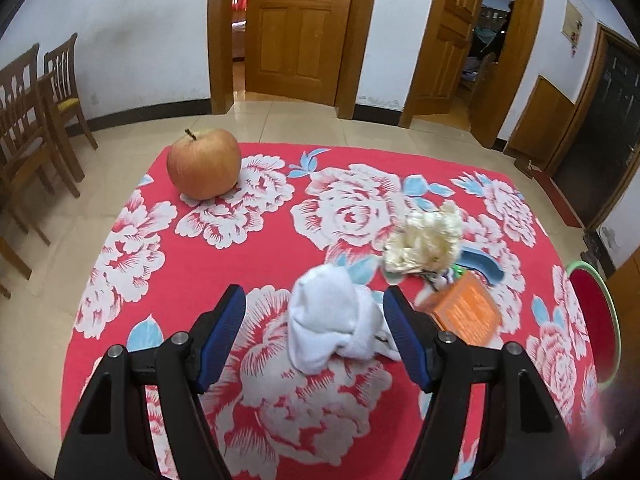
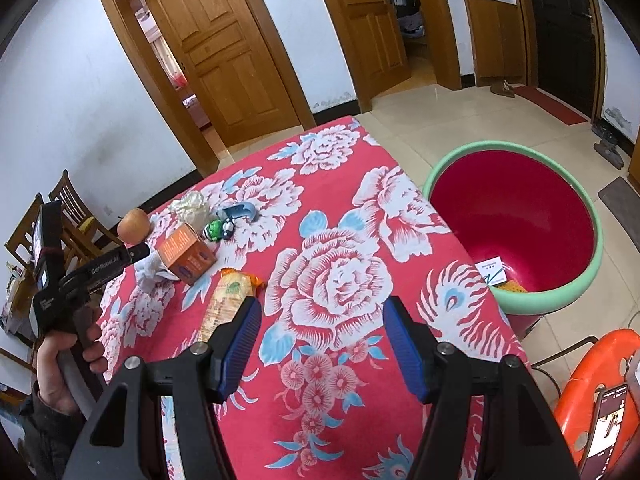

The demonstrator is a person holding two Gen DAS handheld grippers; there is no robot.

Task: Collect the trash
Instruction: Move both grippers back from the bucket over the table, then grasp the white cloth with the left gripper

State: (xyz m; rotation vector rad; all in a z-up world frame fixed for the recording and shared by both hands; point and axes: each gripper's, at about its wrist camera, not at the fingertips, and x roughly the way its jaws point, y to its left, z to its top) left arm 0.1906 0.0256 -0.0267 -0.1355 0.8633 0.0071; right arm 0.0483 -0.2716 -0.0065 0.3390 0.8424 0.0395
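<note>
Both jaws open, empty; white tissue wad (image 1: 332, 316) between left gripper (image 1: 316, 324) jaws.

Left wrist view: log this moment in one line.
left tool: open, astride white tissue | right tool: open, empty | apple: untouched

Red floral tablecloth (image 1: 280, 240) (white tissue (image 1: 328, 320))

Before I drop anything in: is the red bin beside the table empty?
Not empty. The red bin already holds a white card and something orange at its bottom.
</note>
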